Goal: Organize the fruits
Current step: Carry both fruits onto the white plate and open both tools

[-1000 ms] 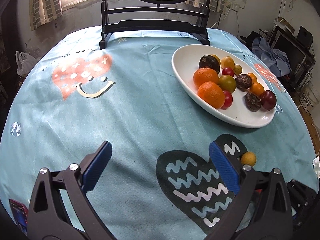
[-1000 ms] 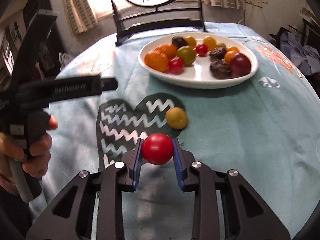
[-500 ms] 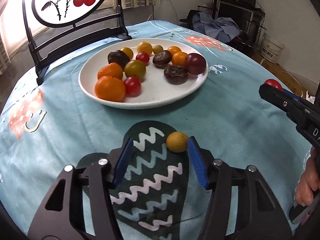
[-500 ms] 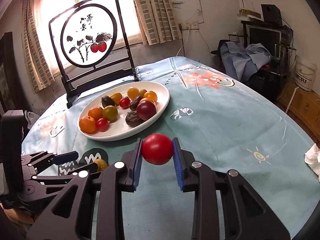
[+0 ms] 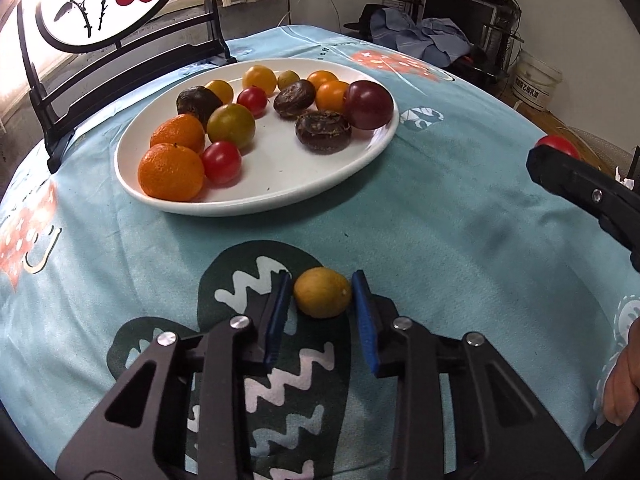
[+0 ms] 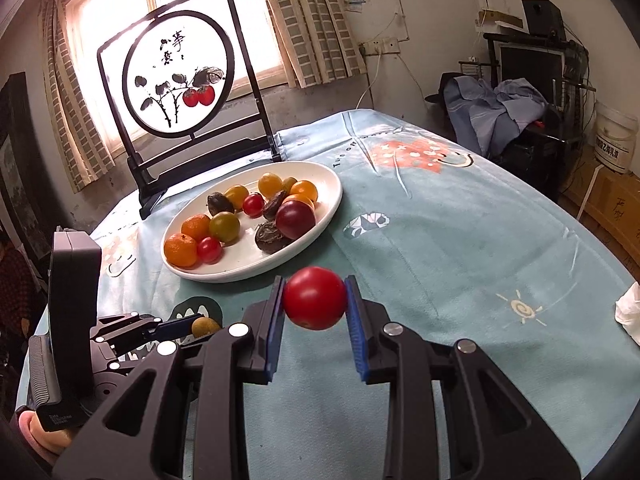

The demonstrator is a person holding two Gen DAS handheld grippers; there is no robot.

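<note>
Left gripper (image 5: 322,294) has just closed on the kumquat (image 5: 322,292) (resting on cloth). Plate (image 5: 280,196) lies ahead, slightly left. Right gripper (image 6: 315,299) clamps a tomato (image 6: 315,298).

A: Where's the plate (image 5: 256,204)?
B: Mid tabletop (image 5: 460,220), w/ the framed panel (image 6: 178,76) standing behind it at the far edge.
A: What's on it?
B: Two mandarins (image 5: 171,172) at its left end, cherry tomato (image 5: 221,162) just right of them, plum (image 5: 369,105) at the right end, dark wrinkled fruits (image 5: 323,132) between, small ones at the back.
A: Off the plate?
B: Small citrus fruit (image 5: 322,292) on the tabletop, nearer than the plate, between the left gripper (image 5: 320,300) jaws. Tomato (image 6: 315,298) sits up off the cloth in the right gripper (image 6: 315,304), right of the plate.
A: Further right?
B: Crumpled tissue (image 6: 629,304) at the tabletop's right edge; bucket (image 6: 614,142) and clothes pile (image 6: 496,104) beyond.
</note>
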